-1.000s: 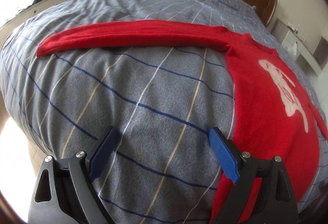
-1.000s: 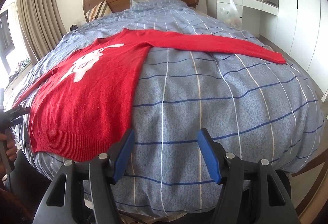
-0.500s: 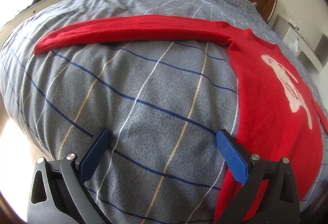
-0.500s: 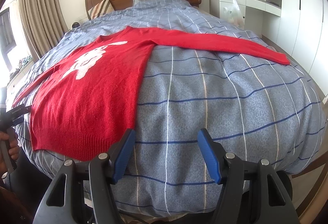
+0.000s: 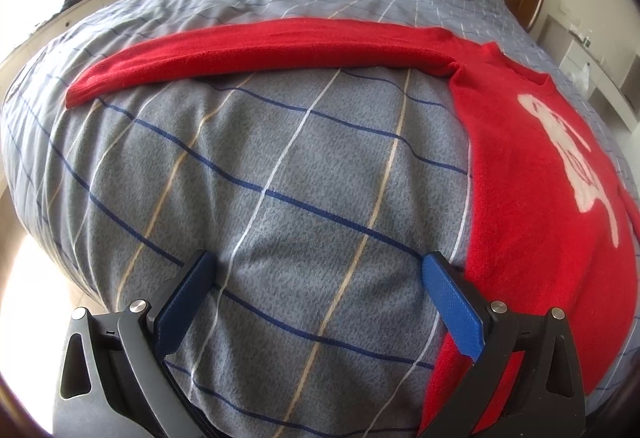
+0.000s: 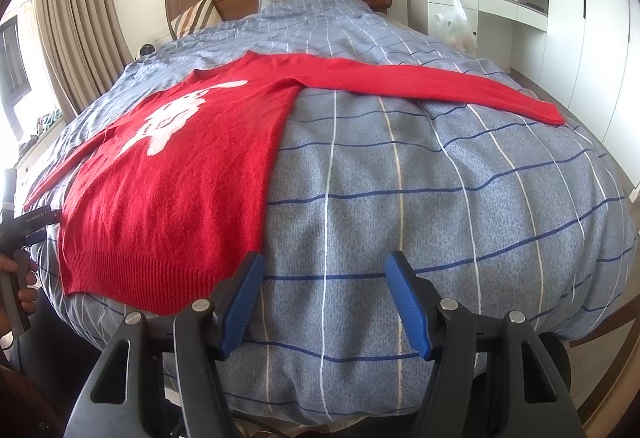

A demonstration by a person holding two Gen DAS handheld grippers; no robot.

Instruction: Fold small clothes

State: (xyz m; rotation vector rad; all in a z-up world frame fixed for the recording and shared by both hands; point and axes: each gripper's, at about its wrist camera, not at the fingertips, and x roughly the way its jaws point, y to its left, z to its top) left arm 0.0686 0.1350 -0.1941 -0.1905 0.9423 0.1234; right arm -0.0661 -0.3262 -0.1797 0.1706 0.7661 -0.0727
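Lying flat and face up on the checked bed (image 6: 460,197), the red sweater (image 6: 180,197) has both sleeves stretched out sideways across it. The left gripper (image 5: 316,270), its jaws just opened wide and empty, hovers off the sweater's left edge, near the hem (image 6: 136,274); the right gripper (image 6: 324,274), spread and empty, hangs just off the hem's right corner. Either hand looks about equally near.

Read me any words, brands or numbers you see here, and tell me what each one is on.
"GenRobot AI", partly blurred, so uncertain: on the left gripper, at the right wrist view's left edge.
The sweater carries a white picture only, no lettering.
Nothing else is readable; items on the desk are too small.
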